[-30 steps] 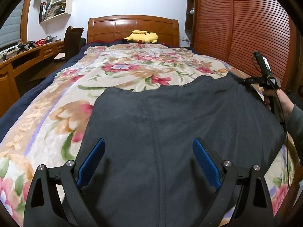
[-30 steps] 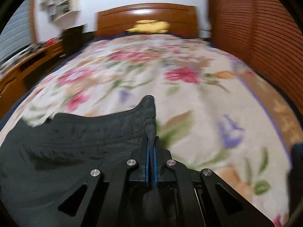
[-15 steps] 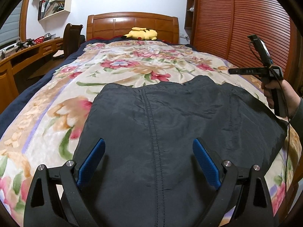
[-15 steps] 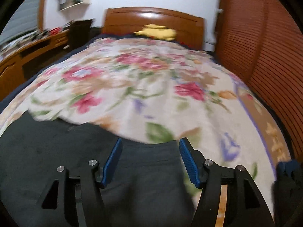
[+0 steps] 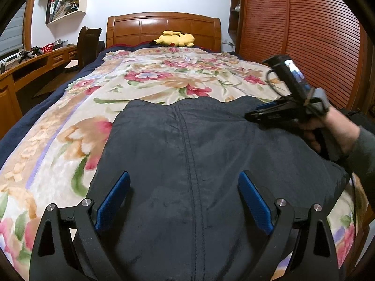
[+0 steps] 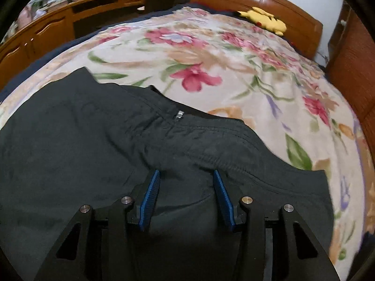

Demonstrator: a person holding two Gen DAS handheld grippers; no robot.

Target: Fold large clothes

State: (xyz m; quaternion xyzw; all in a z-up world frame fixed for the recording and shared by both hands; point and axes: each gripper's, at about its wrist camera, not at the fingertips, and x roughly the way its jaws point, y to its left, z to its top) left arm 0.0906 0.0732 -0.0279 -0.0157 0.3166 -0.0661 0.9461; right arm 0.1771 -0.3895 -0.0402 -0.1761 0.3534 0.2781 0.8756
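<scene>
A large dark garment (image 5: 187, 154) lies spread flat on the floral bedspread (image 5: 145, 79), its centre seam running away from me. In the right wrist view the garment (image 6: 93, 140) shows an elastic waistband and a small zipper pull (image 6: 179, 116). My left gripper (image 5: 184, 182) is open and empty, hovering over the garment's near part. My right gripper (image 6: 185, 180) is open and empty just above the cloth near the waistband. The right gripper also shows in the left wrist view (image 5: 264, 112), held by a hand over the garment's far right corner.
A yellow plush toy (image 5: 174, 39) lies by the wooden headboard (image 5: 164, 27). A slatted wooden wardrobe (image 5: 300, 35) runs along the right side of the bed. A wooden desk (image 5: 25, 68) and dark chair (image 5: 89, 44) stand at the left.
My right gripper let go of the garment's corner, opened, and moved back over the cloth, turning toward the left. The garment settled flat. My left gripper stayed open and barely moved.
</scene>
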